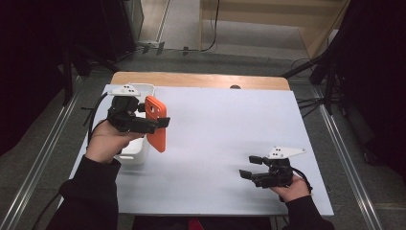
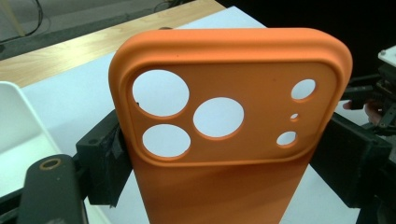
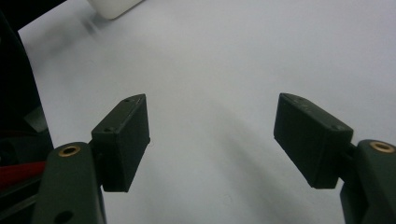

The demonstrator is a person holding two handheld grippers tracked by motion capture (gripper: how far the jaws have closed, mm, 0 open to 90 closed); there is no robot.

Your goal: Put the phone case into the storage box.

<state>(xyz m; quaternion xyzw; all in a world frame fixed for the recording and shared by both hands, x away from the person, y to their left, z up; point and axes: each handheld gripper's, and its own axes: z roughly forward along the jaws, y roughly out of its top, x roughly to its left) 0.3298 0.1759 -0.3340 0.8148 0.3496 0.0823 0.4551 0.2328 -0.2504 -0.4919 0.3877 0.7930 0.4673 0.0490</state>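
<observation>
The left gripper (image 1: 152, 125) is clamped on an orange soft-rubber phone case with round camera cut-outs (image 1: 156, 122), held off the white table sheet (image 1: 225, 143) at the table's left side, just beside the white plastic bin (image 1: 136, 153). In the left gripper view the two black jaws press in on the long side edges of the case (image 2: 224, 135), with the camera-hole end sticking up past the jaws and the rest of the case running down below them. In the high view the case's long axis stands close to upright, tilted a bit, its lower end hanging free just above the sheet by the bin's right wall.

The right gripper (image 1: 250, 166) is spread wide and holds nothing: the right gripper view shows bare white sheet between its pads (image 3: 122, 140). It sits low near the table's front right, well apart from the case, jaws pointing left toward it.

Key relation: the case lies to the left of the right gripper and farther from the person (clear sheet between them), with the bin right next to the case. So the left hand (image 1: 106, 141) is the near one. Judging from this, a drop into the bin would only need a short shift to the left and a tilt of the long axis, while a handover would mean the right gripper crossing the sheet and taking the free lower end.
</observation>
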